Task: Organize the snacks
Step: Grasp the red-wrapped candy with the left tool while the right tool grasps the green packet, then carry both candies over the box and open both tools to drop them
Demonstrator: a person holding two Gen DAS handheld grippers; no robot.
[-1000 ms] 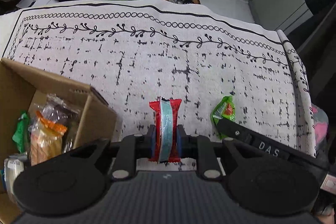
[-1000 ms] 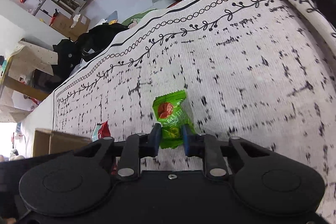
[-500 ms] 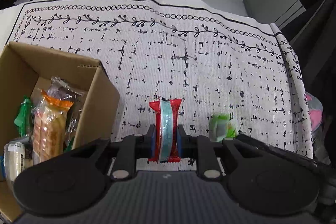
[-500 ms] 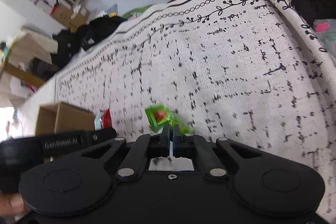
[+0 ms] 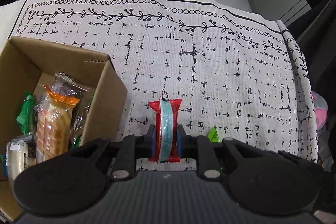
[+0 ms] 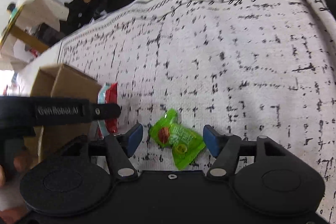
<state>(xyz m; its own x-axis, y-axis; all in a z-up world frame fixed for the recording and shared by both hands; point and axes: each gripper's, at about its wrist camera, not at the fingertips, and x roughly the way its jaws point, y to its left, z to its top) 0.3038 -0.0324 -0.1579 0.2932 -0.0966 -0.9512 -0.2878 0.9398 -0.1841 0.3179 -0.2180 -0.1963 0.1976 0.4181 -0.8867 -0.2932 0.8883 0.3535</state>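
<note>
Lying between the spread fingers of the right claw (image 6: 173, 140), untouched by either pad, the green snack packet (image 6: 178, 139) rests on the patterned rug (image 6: 231, 45) with its long axis slanting across the gap. Left claw (image 5: 166, 135) is clamped on the red snack bar (image 5: 165, 127), held end-on. Cardboard box (image 5: 63, 68) sits just left of it at the rug's near left corner, so the left claw is nearer the box.
</note>
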